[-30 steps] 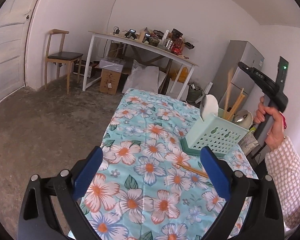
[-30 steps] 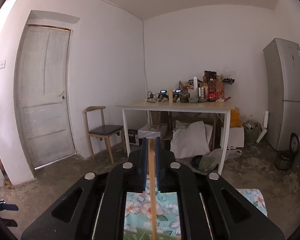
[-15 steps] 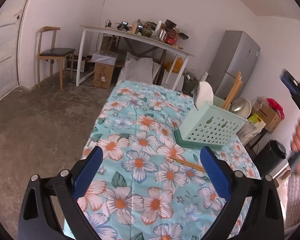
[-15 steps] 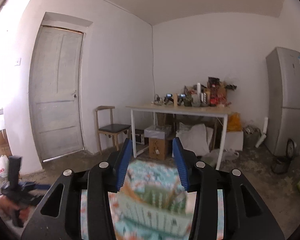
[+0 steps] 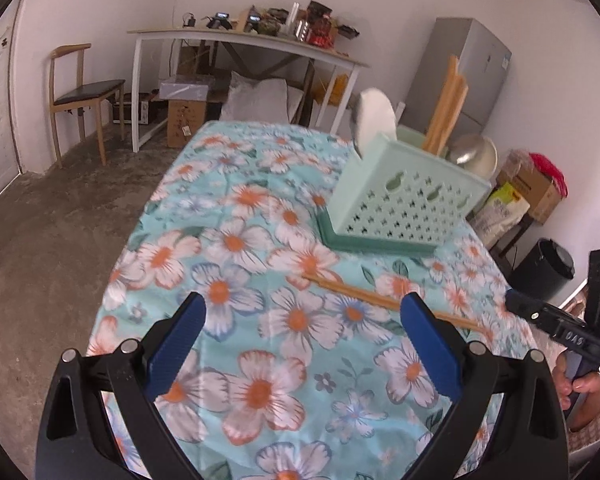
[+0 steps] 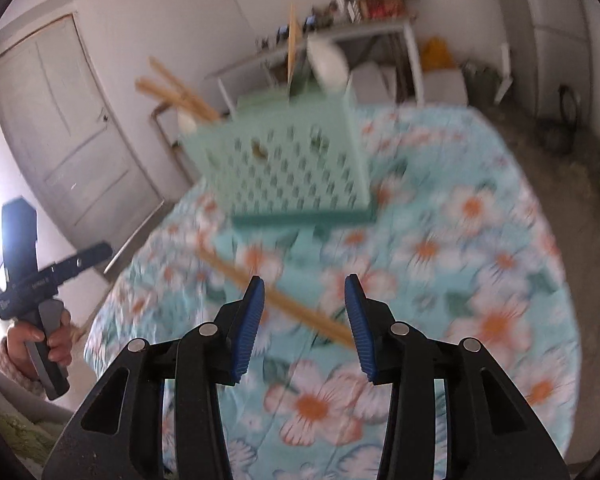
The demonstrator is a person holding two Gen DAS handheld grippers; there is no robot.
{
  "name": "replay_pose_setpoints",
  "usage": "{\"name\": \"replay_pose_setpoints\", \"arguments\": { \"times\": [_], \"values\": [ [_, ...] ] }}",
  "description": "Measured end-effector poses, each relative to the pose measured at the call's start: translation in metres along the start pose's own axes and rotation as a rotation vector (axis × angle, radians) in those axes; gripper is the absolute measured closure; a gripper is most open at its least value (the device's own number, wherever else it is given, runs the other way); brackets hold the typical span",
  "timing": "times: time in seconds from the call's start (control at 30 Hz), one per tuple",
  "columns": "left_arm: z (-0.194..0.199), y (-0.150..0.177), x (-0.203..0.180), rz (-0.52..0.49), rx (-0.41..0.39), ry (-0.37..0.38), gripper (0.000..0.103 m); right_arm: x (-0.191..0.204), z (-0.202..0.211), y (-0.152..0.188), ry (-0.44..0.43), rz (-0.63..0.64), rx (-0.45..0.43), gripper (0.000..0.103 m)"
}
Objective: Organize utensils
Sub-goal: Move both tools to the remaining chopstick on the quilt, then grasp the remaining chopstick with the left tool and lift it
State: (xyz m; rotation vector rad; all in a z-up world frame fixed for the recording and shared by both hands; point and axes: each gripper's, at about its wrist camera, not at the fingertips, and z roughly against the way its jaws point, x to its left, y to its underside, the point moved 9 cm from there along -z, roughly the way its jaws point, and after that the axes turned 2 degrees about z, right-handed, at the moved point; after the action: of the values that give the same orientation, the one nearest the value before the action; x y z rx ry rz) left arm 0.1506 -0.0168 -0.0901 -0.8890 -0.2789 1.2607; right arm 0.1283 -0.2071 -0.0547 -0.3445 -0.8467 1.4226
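A mint green perforated utensil basket (image 5: 404, 204) stands on the floral tablecloth (image 5: 260, 264). It holds wooden chopsticks (image 5: 446, 114), a white spoon (image 5: 374, 120) and a metal ladle (image 5: 474, 152). A pair of wooden chopsticks (image 5: 360, 292) lies flat on the cloth in front of the basket. My left gripper (image 5: 302, 314) is open and empty, above the near cloth. My right gripper (image 6: 304, 292) is open and empty, just above the loose chopsticks (image 6: 276, 296), with the basket (image 6: 288, 164) beyond; this view is blurred.
Behind the table stand a white work table (image 5: 252, 40) with clutter, a wooden chair (image 5: 82, 92), boxes and a grey fridge (image 5: 468, 68). A black bin (image 5: 548, 264) sits at the right. The table edge drops off at the left (image 5: 140, 216).
My right gripper let go of the chopstick into the basket, opened, and swung down over the loose chopsticks on the cloth. My left gripper tilted down and moved nearer the table.
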Motion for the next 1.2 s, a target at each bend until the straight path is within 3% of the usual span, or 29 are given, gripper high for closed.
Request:
{"name": "replay_pose_setpoints", "arguments": {
  "times": [0.17,0.3,0.5,0.57,0.63,0.9,1.0,1.2],
  "values": [
    [-0.013,0.008,-0.012,-0.030,0.033,0.012,0.008,0.011,-0.020,0.011,-0.040,0.048,0.065,0.066],
    [-0.031,0.011,-0.026,-0.001,0.067,0.085,0.009,0.013,-0.027,0.017,-0.069,0.064,0.076,0.068],
    [-0.076,0.020,-0.062,0.145,0.195,0.303,0.037,0.004,-0.029,0.019,-0.098,0.014,0.074,0.069],
    [-0.088,0.027,-0.071,0.243,0.258,0.412,0.049,-0.002,-0.029,0.022,-0.097,-0.003,0.082,0.069],
    [-0.099,0.034,-0.071,0.348,0.309,0.457,0.058,-0.007,-0.029,0.023,-0.095,-0.016,0.087,0.069],
    [-0.128,0.044,-0.048,0.668,0.370,0.491,0.092,-0.017,-0.033,0.025,-0.106,-0.041,0.091,0.069],
    [-0.132,0.045,-0.042,0.773,0.370,0.514,0.094,-0.019,-0.033,0.024,-0.113,-0.052,0.085,0.069],
    [-0.133,0.043,-0.043,0.803,0.366,0.512,0.096,-0.024,-0.031,0.023,-0.112,-0.076,0.076,0.069]
  ]
}}
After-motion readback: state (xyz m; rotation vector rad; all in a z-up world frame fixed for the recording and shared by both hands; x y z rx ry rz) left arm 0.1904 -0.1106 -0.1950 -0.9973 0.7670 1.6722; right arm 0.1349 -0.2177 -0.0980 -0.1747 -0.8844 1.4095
